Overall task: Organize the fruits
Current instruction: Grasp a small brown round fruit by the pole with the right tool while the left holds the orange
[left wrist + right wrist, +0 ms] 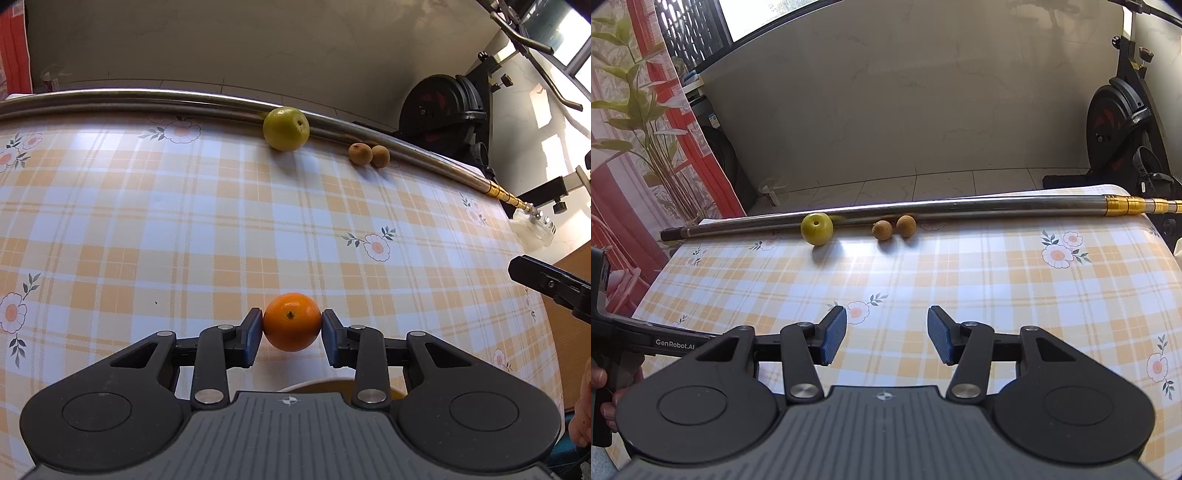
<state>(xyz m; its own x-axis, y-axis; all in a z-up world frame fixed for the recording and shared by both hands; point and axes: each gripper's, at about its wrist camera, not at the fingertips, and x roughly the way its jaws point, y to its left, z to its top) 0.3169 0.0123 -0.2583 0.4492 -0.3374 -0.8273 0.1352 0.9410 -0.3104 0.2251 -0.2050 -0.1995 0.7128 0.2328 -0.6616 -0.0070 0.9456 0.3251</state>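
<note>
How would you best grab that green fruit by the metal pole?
Grip the green fruit across its widest middle, coming from the near side. It is round, and the pole right behind blocks the far side; both fingers fit left and right.

Worktop (979, 280) is covered in orange-and-white plaid with white flowers, orange-centred. Orange (291, 321) is bright orange, green stem dot. Round fruit (286, 128) is yellow-green. Two small fruits (368, 154) are brown. Pole (960, 206) is steel grey, gold-banded at one end. Gripper pads (834, 338) are blue, bodies black.
</note>
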